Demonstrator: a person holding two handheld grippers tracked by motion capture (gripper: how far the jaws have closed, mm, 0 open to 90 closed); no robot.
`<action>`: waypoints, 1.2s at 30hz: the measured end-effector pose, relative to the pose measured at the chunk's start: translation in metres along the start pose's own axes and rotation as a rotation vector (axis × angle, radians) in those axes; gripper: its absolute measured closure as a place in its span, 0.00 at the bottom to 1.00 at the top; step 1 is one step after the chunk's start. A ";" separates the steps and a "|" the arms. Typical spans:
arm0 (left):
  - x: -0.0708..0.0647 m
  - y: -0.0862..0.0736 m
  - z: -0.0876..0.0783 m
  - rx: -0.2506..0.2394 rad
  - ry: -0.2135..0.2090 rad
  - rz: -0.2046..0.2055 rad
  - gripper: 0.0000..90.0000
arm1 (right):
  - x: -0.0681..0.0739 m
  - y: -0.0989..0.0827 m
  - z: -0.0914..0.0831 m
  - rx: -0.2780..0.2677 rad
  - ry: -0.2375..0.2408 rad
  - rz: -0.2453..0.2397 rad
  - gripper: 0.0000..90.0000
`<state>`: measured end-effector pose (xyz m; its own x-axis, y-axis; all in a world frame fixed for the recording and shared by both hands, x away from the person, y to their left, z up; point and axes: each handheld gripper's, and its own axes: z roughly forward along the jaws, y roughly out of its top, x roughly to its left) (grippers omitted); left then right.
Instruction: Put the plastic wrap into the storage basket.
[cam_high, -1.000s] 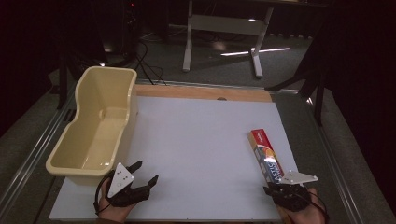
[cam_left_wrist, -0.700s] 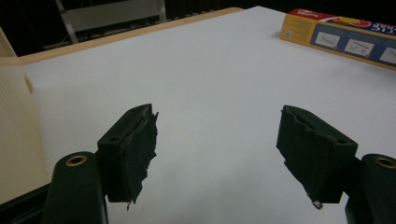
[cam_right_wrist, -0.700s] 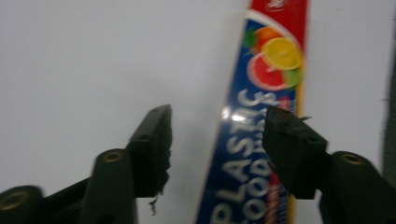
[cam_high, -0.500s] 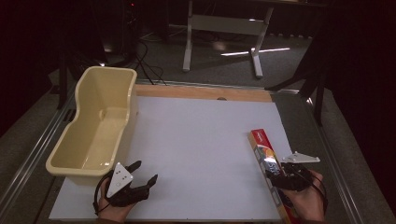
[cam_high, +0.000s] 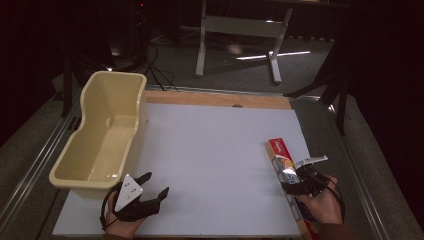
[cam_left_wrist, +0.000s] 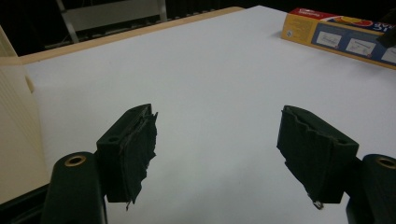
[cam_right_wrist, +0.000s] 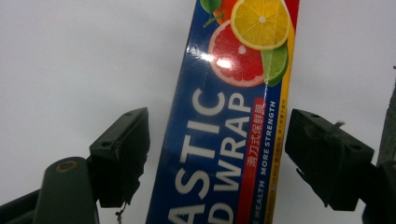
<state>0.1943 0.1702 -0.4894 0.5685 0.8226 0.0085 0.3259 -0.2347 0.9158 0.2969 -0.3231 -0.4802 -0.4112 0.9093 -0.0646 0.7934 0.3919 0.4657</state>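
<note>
Forward slides the right hand-held gripper (cam_high: 300, 181), jaws wide astride the plastic wrap box (cam_right_wrist: 224, 140); off-centre closing could skew it.

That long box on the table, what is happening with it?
A person holds a gripper in each hand. The right gripper is over the plastic wrap box, its open fingers on either side, not yet closed. The left gripper waits open near the cream tub.
</note>
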 end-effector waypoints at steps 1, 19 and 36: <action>0.000 0.000 0.000 0.000 0.000 0.000 0.30 | 0.000 0.002 0.003 0.021 0.001 0.001 0.24; 0.000 0.000 0.000 0.000 -0.001 -0.002 0.30 | -0.006 0.018 0.020 0.212 0.032 0.012 0.30; 0.000 0.000 0.000 0.000 -0.001 -0.003 0.30 | -0.008 0.039 0.029 0.455 0.039 0.110 0.44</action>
<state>0.1948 0.1702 -0.4895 0.5678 0.8231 0.0052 0.3277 -0.2318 0.9159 0.3443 -0.3116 -0.4876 -0.3231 0.9464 0.0007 0.9458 0.3229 0.0332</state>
